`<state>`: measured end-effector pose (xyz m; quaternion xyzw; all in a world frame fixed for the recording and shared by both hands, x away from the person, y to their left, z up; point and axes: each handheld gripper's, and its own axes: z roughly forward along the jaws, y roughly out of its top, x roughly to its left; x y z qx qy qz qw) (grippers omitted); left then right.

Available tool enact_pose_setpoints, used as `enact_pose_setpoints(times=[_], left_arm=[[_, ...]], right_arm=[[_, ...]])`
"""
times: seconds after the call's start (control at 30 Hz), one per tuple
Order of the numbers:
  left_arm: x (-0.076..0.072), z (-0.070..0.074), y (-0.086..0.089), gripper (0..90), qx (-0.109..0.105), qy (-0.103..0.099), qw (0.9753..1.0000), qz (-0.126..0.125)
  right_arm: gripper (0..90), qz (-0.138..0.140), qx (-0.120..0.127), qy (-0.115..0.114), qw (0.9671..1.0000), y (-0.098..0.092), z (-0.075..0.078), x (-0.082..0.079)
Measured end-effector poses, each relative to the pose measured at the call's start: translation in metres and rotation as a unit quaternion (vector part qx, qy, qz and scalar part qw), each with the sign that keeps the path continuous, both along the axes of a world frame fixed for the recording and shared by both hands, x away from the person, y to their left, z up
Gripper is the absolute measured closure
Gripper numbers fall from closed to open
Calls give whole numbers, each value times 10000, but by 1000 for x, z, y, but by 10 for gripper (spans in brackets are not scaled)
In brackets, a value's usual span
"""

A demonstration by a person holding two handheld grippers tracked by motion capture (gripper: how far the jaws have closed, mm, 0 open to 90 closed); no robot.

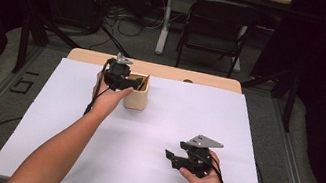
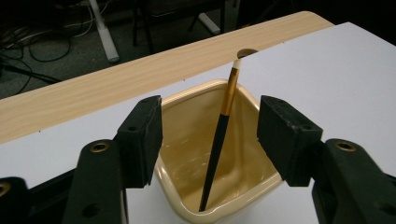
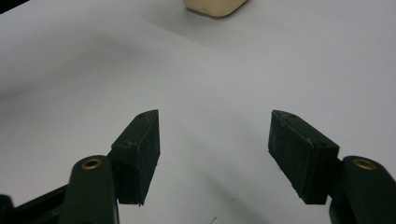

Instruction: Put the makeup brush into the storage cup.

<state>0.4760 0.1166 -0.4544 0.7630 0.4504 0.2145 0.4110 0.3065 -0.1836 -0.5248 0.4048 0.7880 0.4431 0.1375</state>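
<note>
From the high view, the left gripper [image 1: 128,84] hangs at a cream cup [image 1: 137,98] on the white sheet [image 1: 156,120], the right gripper [image 1: 174,157] well apart near the front. The left gripper view shows jaws spread wide, released, over the cup — a black-handled brush [image 2: 219,135] leans inside, untouched. In the right gripper view the jaws gape over bare sheet — gripping nothing.

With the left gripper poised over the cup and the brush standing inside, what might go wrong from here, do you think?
1. The brush leans loosely in the cream cup; the left gripper, jaws open on either side of it, may knock it aside on closing.
2. A jaw catching the cup's rim could tip or slide the cup on the smooth white sheet.
3. The right gripper rests far away, so nothing steadies the cup.
</note>
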Motion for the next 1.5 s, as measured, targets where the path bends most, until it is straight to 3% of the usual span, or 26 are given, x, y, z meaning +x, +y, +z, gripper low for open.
enact_pose_setpoints(times=[0.37,0.9,1.5], left_arm=[[-3,2,4,383,126,-41,9999,31],[-10,8,10,379,50,-76,10000,39],[-38,21,26,379,-21,-70,9998,-180]], right_arm=[[340,5,-10,-11,10000,0,0,0],[340,0,-21,-24,10000,1,0,0],[340,13,-108,-7,9999,-1,2,-1]])
